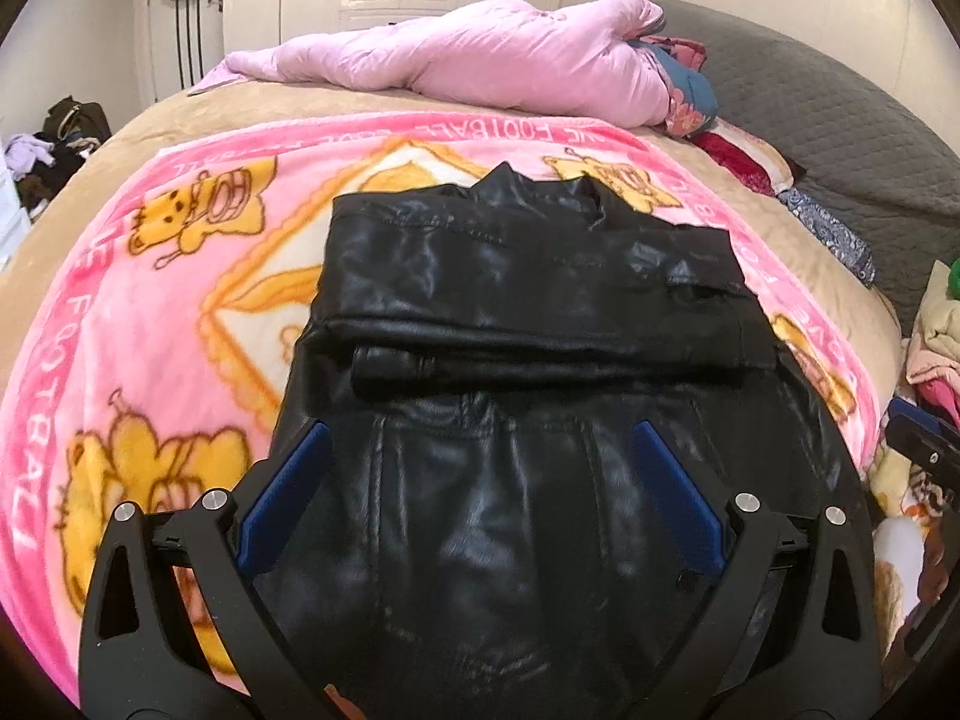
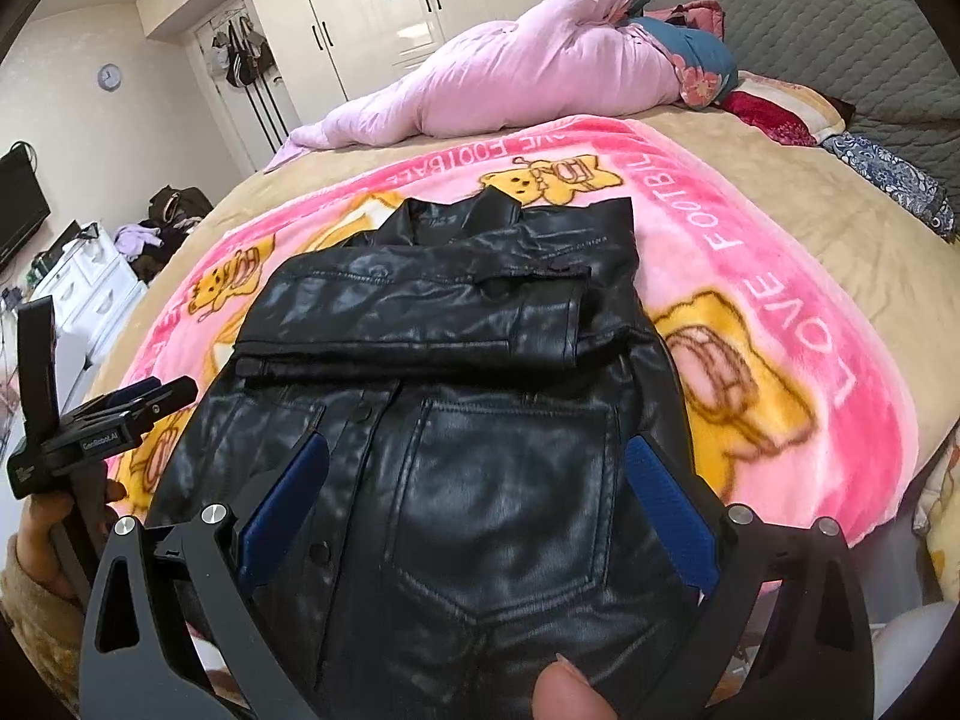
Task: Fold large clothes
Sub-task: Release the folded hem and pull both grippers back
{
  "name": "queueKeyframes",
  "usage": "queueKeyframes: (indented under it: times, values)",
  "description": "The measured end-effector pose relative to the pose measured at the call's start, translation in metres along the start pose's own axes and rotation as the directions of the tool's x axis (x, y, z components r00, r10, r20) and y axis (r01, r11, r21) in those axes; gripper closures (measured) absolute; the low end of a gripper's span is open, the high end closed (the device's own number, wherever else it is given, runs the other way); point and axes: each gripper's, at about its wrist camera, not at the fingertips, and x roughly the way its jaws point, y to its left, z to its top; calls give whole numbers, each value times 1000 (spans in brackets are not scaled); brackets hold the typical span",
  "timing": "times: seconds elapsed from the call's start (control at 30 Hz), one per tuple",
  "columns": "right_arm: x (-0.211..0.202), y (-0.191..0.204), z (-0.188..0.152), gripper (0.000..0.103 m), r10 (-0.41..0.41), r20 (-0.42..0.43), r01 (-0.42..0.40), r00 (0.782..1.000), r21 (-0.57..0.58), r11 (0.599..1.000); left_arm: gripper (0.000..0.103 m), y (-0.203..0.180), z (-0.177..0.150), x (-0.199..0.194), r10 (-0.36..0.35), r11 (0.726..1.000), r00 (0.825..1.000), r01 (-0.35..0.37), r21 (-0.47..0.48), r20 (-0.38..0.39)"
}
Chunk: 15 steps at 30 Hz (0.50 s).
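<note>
A black leather jacket (image 1: pixel 528 300) lies on a pink cartoon blanket (image 1: pixel 150 276) on the bed, its sleeves folded across the chest. It also shows in the right wrist view (image 2: pixel 456 360). My left gripper (image 1: pixel 480 438) is open, its blue pads (image 1: pixel 288 492) spread over the jacket's lower left part. My right gripper (image 2: pixel 477 450) is open, its pads (image 2: pixel 672 504) spread over the lower right part with the pocket. Neither holds the cloth. The left gripper also shows from the side in the right wrist view (image 2: pixel 144 393).
A rolled pink quilt (image 1: pixel 480 60) lies across the far side of the bed, with pillows (image 1: pixel 750 156) and a grey headboard (image 1: pixel 840 96) at right. White wardrobes (image 2: pixel 390 6) stand behind. A clothes pile (image 1: pixel 54 144) sits on the floor at left.
</note>
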Motion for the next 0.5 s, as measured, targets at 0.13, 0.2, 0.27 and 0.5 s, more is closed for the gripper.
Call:
queueKeyframes:
  times: [0.13,0.2,0.27,0.5]
  values:
    - [-8,-3,-10,4,2,-8,-2,1000,1,1000,9,7,-11,-7,5,1000,1000,-6,-5,-18]
    - [-13,-5,-17,4,-2,-11,2,1000,3,1000,9,13,-18,-10,9,1000,1000,-10,-11,-29]
    - [-16,-7,-24,4,-2,-13,2,1000,7,1000,9,20,-26,-13,15,1000,999,-16,-21,-41]
    - [-26,-16,-46,4,-20,-29,21,999,28,999,10,41,-49,-16,42,998,995,-45,-32,-86]
